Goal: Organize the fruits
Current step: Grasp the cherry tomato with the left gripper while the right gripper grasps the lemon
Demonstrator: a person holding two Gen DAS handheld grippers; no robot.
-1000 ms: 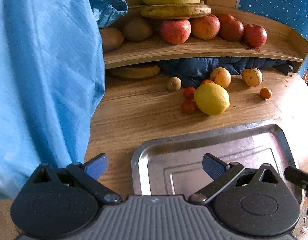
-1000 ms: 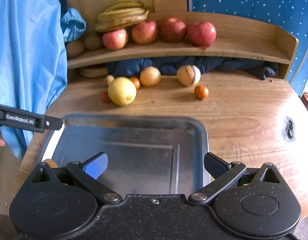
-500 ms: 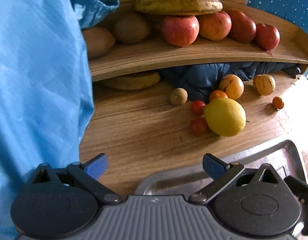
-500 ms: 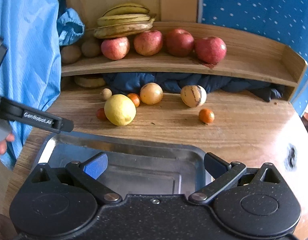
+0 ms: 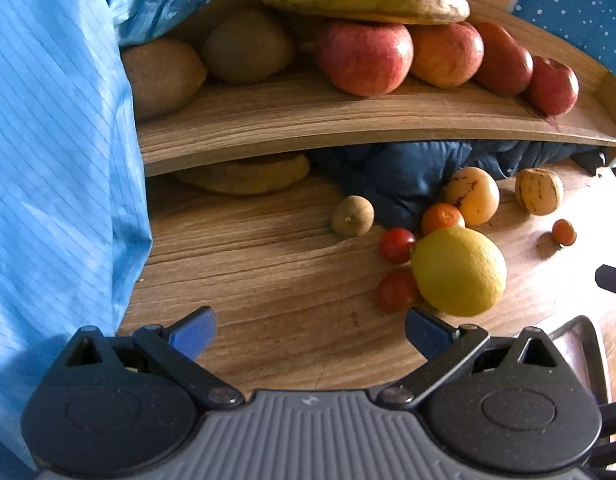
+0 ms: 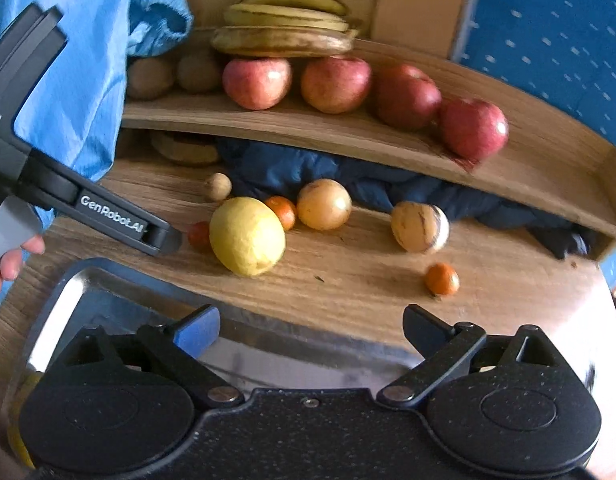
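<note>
Comparing with a second ago, both views have closed in on the loose fruit along the desk's back edge, and the steel tray has slid from mid-frame to the bottom of each. The left gripper hovers over bare wood, fingers spread and empty, the lemon just off its right finger. The right gripper hangs over the tray's far rim, its fingers beginning to narrow with nothing between them. Judged from this, a first pick is near, most likely the lemon; the tray appears to hold no sorted fruit. The shelf carries apples and bananas. A blue garment hides the desk's left edge; the right view is motion-blurred.
</note>
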